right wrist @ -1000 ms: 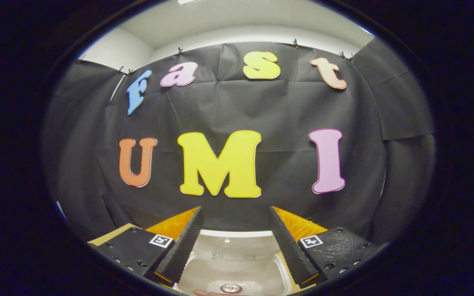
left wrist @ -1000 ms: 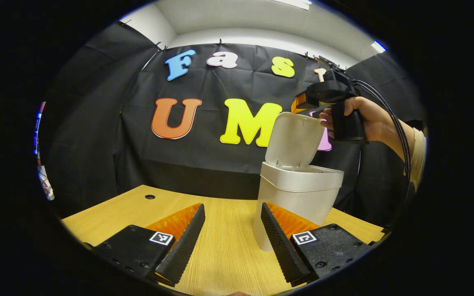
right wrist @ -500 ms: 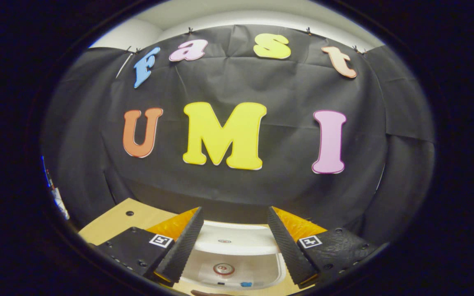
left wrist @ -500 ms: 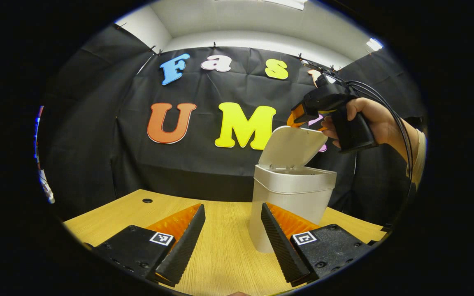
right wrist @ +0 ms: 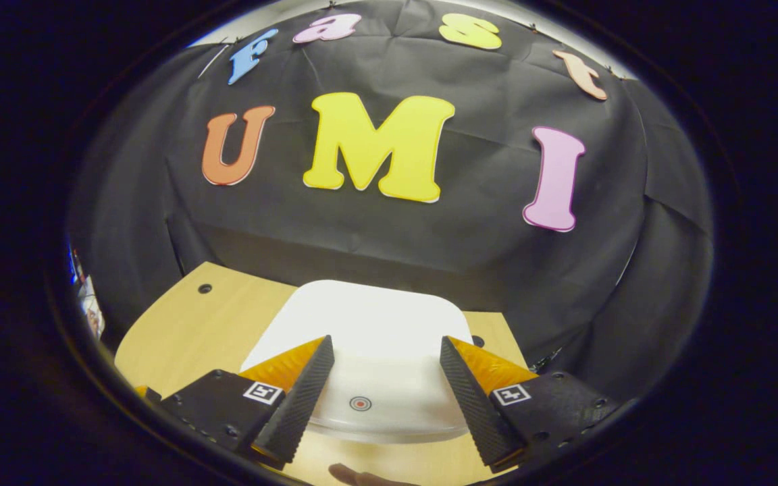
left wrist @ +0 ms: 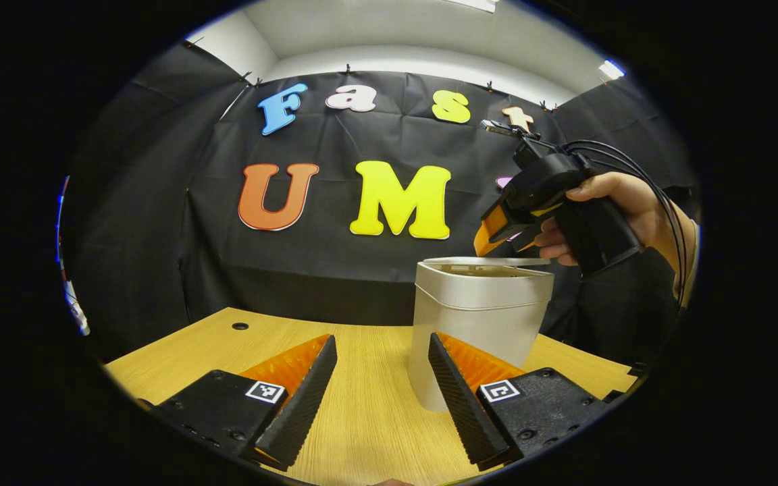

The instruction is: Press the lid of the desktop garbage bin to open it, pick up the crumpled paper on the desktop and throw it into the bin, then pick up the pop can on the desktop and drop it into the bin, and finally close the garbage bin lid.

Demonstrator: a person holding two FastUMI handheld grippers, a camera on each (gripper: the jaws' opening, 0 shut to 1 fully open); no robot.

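Left gripper [left wrist: 379, 361] low over the wooden desk [left wrist: 362, 418] — fingers spread apart, nothing between them. White garbage bin [left wrist: 480, 317] stands upright on the desk just beyond its right finger; lid [left wrist: 483, 262] lies nearly flat on the rim. Right gripper [left wrist: 497, 233], held in a hand [left wrist: 615, 209], tilts downward with its tips just above the lid's far edge — contact cannot be told. Cables trail from it toward the sleeve.

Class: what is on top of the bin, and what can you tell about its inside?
The lid lies flat over the bin, a small target mark near its front edge. The right gripper hovers open just above it. The lid covers the inside, so the contents are hidden.
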